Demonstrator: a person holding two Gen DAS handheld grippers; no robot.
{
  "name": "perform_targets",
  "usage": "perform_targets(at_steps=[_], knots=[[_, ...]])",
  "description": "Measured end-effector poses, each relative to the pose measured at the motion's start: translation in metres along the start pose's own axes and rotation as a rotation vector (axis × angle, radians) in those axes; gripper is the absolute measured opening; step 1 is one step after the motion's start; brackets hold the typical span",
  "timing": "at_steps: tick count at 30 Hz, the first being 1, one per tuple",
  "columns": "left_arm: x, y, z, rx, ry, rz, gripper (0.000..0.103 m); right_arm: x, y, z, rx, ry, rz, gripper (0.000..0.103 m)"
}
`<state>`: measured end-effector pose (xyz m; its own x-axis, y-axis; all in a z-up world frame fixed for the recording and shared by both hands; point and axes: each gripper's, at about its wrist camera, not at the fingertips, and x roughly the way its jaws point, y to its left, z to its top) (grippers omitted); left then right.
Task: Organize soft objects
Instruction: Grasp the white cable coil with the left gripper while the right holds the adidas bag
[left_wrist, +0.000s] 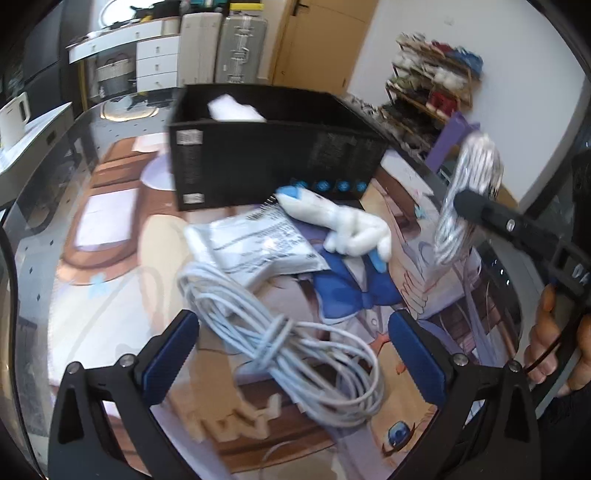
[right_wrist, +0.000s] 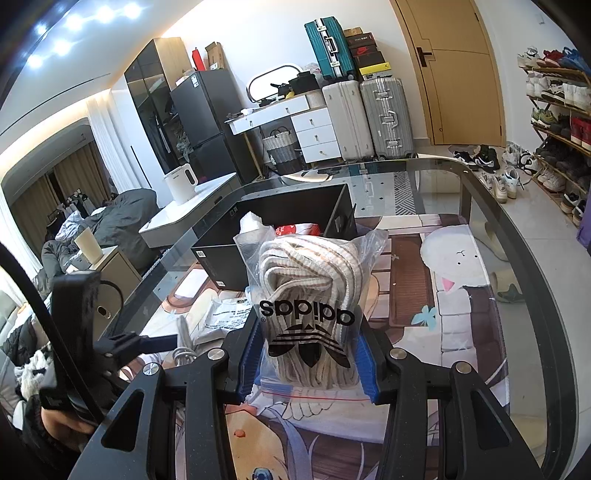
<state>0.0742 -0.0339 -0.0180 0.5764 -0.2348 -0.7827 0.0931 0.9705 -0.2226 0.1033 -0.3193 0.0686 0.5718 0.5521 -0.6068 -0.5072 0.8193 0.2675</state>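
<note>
A clear zip bag of cream laces (right_wrist: 308, 295), crinkly and Adidas-branded, is pinched upright between the right gripper (right_wrist: 308, 360) pads, lifted above the printed mat (right_wrist: 454, 306) short of the black box (right_wrist: 280, 221). The box already holds some soft items. By appearances, several remain: a looped grey cable (left_wrist: 280, 332) between the wide-open, empty left gripper (left_wrist: 291, 354) fingers, a glossy flat packet (left_wrist: 258, 243), and a white-and-blue plush (left_wrist: 343, 225).

Each hand-held gripper (left_wrist: 291, 354) (right_wrist: 308, 354) is black, with ridged blue pads (left_wrist: 170, 358) and silver screws (left_wrist: 126, 360).
</note>
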Motion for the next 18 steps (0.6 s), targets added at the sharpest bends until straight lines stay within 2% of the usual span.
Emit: perform_targets(at_steps=[4,11,18], knots=[[0.008,-0.015,0.000,0.042,0.007,0.025,0.103,0.000,-0.001,-0.001,0.004,-0.001,-0.003,0.045],[0.013,-0.027,-0.007,0.124,0.019,0.112,0.102,0.001,0.000,-0.002,0.003,0.003,-0.001,0.045],[0.001,-0.010,-0.020,0.132,0.008,0.129,0.102,0.002,0.003,-0.003,-0.001,0.008,0.001,0.045]])
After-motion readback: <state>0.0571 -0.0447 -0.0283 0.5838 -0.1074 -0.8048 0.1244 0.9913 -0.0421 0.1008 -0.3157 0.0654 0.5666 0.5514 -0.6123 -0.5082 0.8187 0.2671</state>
